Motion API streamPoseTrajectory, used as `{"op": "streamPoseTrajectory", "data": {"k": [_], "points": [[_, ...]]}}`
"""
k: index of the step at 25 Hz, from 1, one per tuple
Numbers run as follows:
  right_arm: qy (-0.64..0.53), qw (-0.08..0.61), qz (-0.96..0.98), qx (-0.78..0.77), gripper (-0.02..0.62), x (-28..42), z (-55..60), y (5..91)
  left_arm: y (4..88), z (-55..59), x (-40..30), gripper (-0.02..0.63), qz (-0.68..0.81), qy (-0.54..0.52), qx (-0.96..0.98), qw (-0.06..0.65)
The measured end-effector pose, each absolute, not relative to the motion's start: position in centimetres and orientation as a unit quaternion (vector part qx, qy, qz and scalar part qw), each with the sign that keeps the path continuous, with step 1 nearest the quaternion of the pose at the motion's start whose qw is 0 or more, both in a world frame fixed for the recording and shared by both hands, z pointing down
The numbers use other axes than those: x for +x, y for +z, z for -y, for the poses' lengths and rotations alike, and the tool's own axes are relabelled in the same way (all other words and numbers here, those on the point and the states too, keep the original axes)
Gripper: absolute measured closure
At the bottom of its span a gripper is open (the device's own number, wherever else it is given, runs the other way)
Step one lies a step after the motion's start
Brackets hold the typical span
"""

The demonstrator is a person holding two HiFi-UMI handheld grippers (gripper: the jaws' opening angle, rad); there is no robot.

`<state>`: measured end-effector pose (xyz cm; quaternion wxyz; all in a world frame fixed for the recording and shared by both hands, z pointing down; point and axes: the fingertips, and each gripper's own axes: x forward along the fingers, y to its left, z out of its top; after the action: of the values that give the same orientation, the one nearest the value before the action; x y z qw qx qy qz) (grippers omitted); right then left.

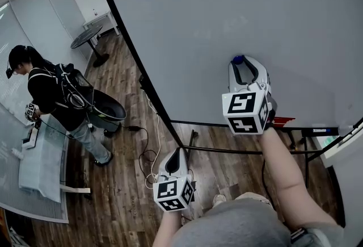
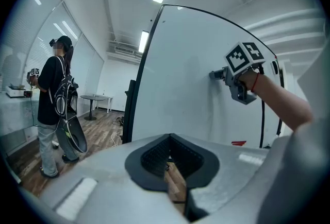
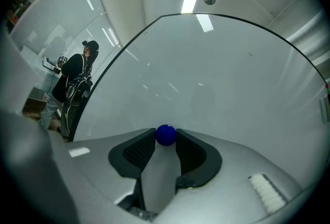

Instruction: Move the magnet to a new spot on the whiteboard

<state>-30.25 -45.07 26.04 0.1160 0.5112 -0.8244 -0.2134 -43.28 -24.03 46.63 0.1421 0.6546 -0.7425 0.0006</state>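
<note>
Your right gripper (image 1: 240, 62) has its jaws clamped on the small round blue magnet (image 3: 166, 135), held up against the big white whiteboard (image 1: 227, 13). Your left gripper (image 2: 170, 160) hangs low beside the board's edge, jaws together on nothing.

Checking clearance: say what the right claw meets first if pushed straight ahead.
The whiteboard, probably via the magnet clamped in the right claw; whether the magnet already touches it is unclear.

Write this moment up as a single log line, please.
right gripper: shut on blue magnet, at whiteboard | left gripper: shut, empty, away from board
</note>
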Motion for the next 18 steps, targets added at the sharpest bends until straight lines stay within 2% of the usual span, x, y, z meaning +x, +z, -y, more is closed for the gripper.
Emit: {"op": "streamPoseTrajectory", "data": {"k": [18], "points": [[-0.195, 0.095, 0.846, 0.487, 0.459, -29.0, 42.9, 27.8, 46.2, 22.3, -41.5, 0.601, 0.75, -0.002, 0.647, 0.139]]}}
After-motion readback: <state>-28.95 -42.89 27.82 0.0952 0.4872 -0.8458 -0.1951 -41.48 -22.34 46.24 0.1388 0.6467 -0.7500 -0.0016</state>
